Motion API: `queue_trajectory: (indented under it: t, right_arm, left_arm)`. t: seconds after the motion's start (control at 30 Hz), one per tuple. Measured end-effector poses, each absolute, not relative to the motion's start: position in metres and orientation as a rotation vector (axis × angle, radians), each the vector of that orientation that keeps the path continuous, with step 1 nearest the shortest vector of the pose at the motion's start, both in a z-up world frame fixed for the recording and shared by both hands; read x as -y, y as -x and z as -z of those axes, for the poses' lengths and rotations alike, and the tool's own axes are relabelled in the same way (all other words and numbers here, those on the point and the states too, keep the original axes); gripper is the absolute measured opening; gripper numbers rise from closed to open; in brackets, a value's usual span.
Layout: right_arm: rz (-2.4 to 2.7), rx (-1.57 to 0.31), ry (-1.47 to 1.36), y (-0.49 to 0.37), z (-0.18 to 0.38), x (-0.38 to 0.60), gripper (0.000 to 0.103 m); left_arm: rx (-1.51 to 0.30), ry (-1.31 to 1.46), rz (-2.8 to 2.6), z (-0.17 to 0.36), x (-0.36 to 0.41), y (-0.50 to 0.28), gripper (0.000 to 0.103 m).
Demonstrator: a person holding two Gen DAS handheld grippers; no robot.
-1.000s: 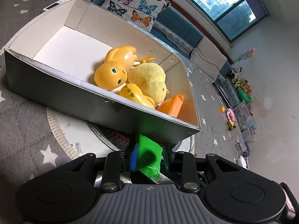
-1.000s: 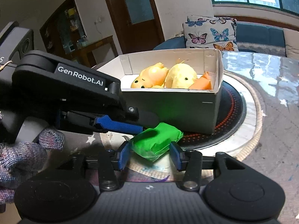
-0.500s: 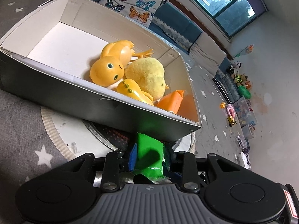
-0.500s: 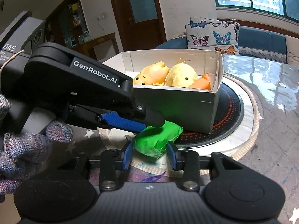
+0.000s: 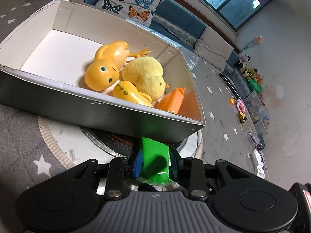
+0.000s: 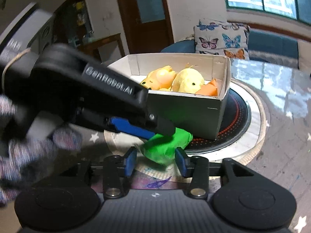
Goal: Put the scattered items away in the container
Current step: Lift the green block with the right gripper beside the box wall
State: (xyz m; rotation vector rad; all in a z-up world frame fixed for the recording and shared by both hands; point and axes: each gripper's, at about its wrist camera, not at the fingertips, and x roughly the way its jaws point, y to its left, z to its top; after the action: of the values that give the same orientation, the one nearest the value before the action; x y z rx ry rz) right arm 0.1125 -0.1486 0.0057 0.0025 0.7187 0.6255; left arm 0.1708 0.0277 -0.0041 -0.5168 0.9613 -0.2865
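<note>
Fingers of left gripper (image 5: 154, 163) clamp one green packet (image 5: 154, 160); right gripper (image 6: 155, 160) fingers apart.

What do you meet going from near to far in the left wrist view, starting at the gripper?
Left gripper shut on green soft packet → grey cardboard box wall → orange plastic duck toy → butterfly-print cushion → window.

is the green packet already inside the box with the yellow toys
No, the green packet is clamped in the left hand-held gripper, outside and below the box wall.
</note>
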Motion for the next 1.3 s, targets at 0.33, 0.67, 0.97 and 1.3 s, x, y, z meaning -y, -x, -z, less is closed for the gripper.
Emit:
queue_trajectory:
  t: [0.33,0.67,0.97,1.3]
  right_arm:
    - [-0.561,-0.69,0.072,-0.112,-0.002,0.138,0.05]
    - [-0.625,-0.72,-0.072,-0.114,-0.001,0.159,0.047]
    - [-0.625,-0.734,-0.213,-0.123,0.003,0.185,0.028]
    - [-0.627,-0.75,-0.157,-0.128,0.008,0.17,0.044]
  left_arm:
    - [-0.966,0.537,0.316,0.004,-0.028,-0.171,0.035]
    - [-0.989,0.6,0.286,0.013,-0.039,-0.174,0.035]
    - [-0.99,0.641,0.289,0.014,-0.044,-0.171,0.036]
    - [-1.009,0.609,0.272,0.018,-0.035,-0.171,0.037]
